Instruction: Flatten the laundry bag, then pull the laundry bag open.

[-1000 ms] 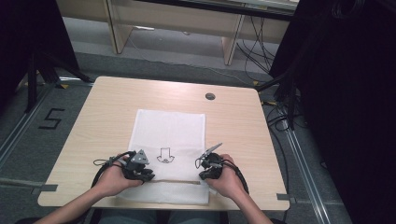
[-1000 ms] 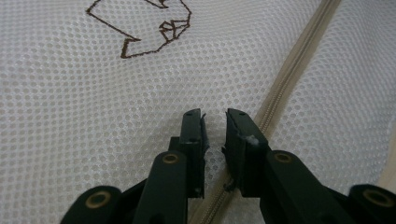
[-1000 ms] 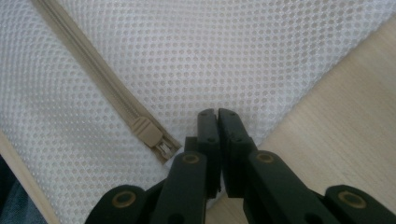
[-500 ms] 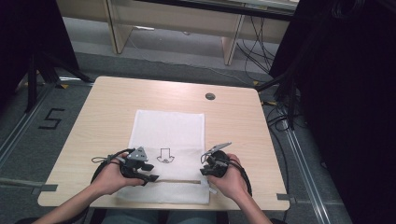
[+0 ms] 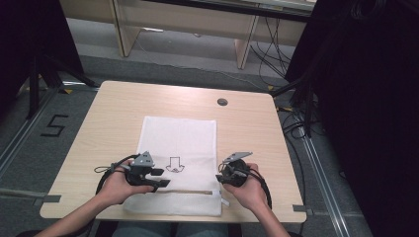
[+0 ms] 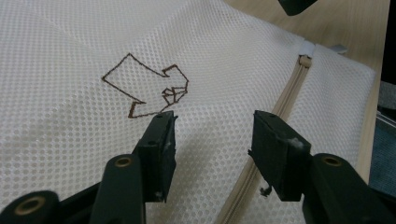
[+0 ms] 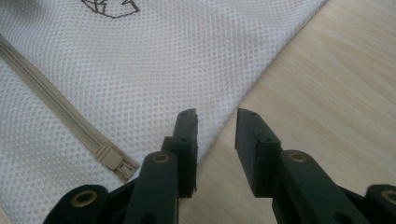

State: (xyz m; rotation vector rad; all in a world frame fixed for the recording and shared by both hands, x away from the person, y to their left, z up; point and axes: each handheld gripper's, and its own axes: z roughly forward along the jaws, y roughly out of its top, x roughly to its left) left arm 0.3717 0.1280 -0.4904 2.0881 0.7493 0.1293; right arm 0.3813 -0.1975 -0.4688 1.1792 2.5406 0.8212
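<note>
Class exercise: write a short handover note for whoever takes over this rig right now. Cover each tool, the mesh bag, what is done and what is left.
Left tool: jaws have just opened, nothing between them, over the white mesh bag beside its zipper.
Right tool: jaws also just opened, empty, at the bag's side edge near the zipper pull.
Bag lies flat on the table.
Done: both grips released.
Left: probably regrasp; the next step is unclear.

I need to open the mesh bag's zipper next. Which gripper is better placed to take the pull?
Probably right. The right gripper, jaws open, sits at the mesh bag edge with the zipper pull just beside it. The left gripper hovers mid-zipper, farther from the pull.
</note>
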